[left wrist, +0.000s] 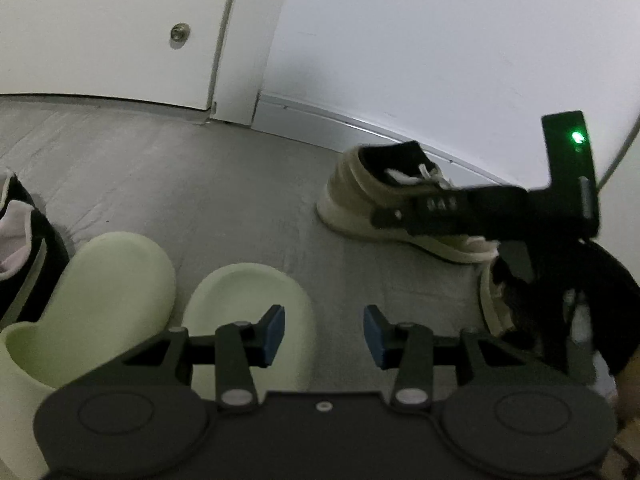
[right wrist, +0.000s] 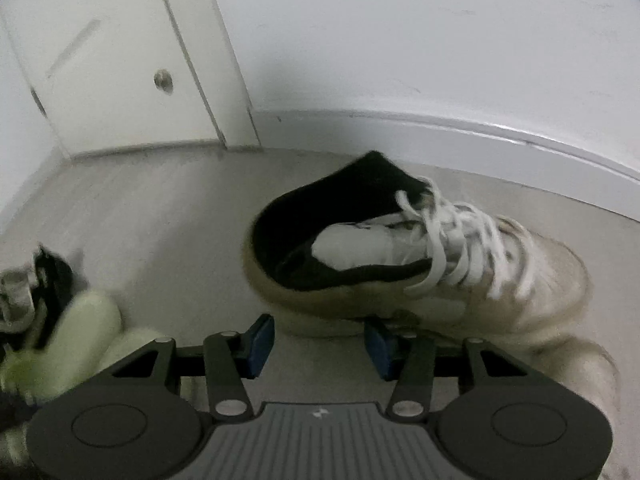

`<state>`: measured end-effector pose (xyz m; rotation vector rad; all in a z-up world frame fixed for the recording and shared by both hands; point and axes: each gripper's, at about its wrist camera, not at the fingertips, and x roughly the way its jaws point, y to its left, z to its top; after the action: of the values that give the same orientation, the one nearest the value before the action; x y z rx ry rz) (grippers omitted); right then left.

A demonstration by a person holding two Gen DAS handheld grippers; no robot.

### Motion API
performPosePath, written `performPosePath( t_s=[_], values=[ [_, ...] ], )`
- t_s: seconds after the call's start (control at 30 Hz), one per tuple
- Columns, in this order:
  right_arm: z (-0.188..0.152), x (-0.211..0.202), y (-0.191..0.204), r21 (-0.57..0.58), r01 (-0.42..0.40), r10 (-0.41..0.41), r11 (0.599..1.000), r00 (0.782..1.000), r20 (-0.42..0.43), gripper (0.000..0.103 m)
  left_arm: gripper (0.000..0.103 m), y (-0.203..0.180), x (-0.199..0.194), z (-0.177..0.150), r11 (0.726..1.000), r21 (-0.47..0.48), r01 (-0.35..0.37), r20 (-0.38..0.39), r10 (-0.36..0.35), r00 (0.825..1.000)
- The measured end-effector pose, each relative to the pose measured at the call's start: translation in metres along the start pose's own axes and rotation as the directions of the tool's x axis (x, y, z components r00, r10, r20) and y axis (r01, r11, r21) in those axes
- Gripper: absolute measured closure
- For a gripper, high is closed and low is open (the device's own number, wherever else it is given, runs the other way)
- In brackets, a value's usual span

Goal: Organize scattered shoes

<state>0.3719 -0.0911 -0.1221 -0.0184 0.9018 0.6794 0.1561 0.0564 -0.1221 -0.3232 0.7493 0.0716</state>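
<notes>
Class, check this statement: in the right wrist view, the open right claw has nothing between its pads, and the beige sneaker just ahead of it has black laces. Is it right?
Not quite. The right wrist view shows the beige sneaker has white laces; only its lining is black. The rest holds: the right claw is open, nothing between its pads.

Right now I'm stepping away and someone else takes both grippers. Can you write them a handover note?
Left gripper: open, empty, over the right green slipper.
Right gripper: open, empty, at the near side of the beige sneaker.
Slippers: the pair lies side by side on the floor, left one beside a black shoe.
Sneaker: upright by the baseboard; a second beige shoe is partly hidden behind the right gripper.
Done: slippers look paired.
Left: probably pairing the beige shoes.
</notes>
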Motion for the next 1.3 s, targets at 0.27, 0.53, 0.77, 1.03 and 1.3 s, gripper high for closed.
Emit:
performPosePath(
  t_s=[0.27, 0.53, 0.77, 1.03, 1.3],
  values=[
    [0.019, -0.031, -0.02, -0.3, -0.081, 0.087, 0.95, 0.996, 0.007, 0.017, 0.058, 0.006, 0.002, 0.0, 1.0, -0.023, 0.01, -0.013, -0.01, 1.0],
    [0.022, 0.001, -0.03, -0.652, 0.063, -0.067, 0.755, 0.998, 0.019, 0.006, 0.058, 0.005, 0.008, 0.002, 0.999, -0.005, 0.033, -0.035, -0.033, 0.999],
    [0.045, 0.047, -0.046, -0.576, -0.051, -0.001, 0.816, 0.996, -0.091, 0.005, 0.057, 0.003, 0.007, 0.003, 0.999, 0.004, 0.051, -0.039, -0.051, 0.998],
    [0.044, 0.037, -0.059, -0.4, 0.111, -0.147, 0.91, 0.987, -0.062, 0.007, 0.057, -0.003, 0.006, 0.002, 0.997, 0.01, 0.08, -0.045, -0.08, 0.996],
    [0.046, 0.021, -0.103, -0.178, 0.318, -0.333, 0.931, 0.941, -0.064, 0.007, 0.057, -0.005, 0.007, 0.002, 0.996, 0.022, 0.09, -0.051, -0.089, 0.995]
  ],
)
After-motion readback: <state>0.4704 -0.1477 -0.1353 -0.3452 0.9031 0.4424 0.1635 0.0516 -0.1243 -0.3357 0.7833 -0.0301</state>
